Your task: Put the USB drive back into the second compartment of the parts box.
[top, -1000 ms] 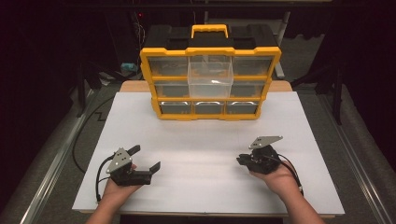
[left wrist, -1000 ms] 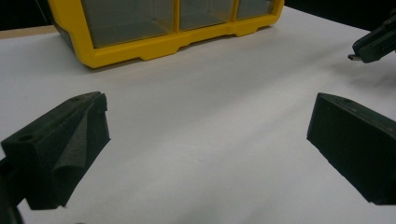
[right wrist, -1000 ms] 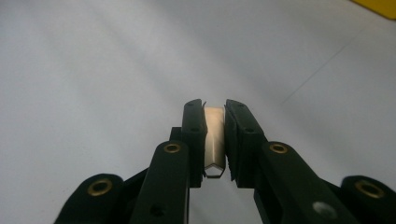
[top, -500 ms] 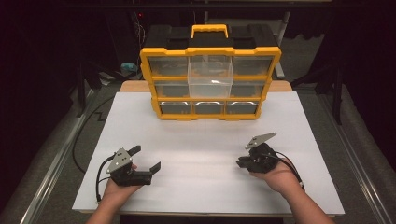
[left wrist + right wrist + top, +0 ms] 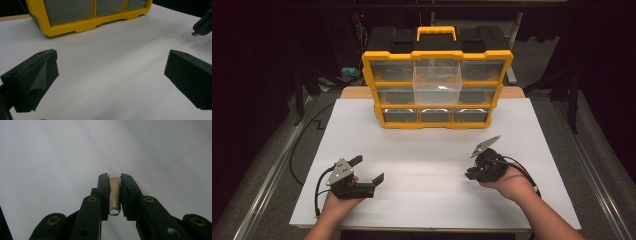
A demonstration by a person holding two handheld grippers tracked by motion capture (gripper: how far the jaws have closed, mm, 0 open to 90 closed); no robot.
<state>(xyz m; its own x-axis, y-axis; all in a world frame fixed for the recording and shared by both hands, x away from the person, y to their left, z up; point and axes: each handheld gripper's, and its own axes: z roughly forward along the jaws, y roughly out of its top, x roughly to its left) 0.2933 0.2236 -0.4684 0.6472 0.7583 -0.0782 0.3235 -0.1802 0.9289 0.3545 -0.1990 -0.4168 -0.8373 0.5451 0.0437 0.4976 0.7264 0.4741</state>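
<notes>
White tabletop (image 5: 432, 150): L gripper (image 5: 368, 169) agape, low; R gripper (image 5: 470, 174) clamped on metal piece (image 5: 114, 195).

Bright overhead light on the white table (image 5: 432, 150); dark surroundings; near fingers (image 5: 32, 80) look slightly soft, perhaps.

I count one yellow organizer (image 5: 437, 87) on one white table (image 5: 422, 200). Its front has nine drawer slots in three rows of three; one clear drawer (image 5: 437, 82) sticks out. Two grippers: left gripper (image 5: 368, 170), right gripper (image 5: 472, 172). One small metal piece (image 5: 115, 195). Two hands.
</notes>
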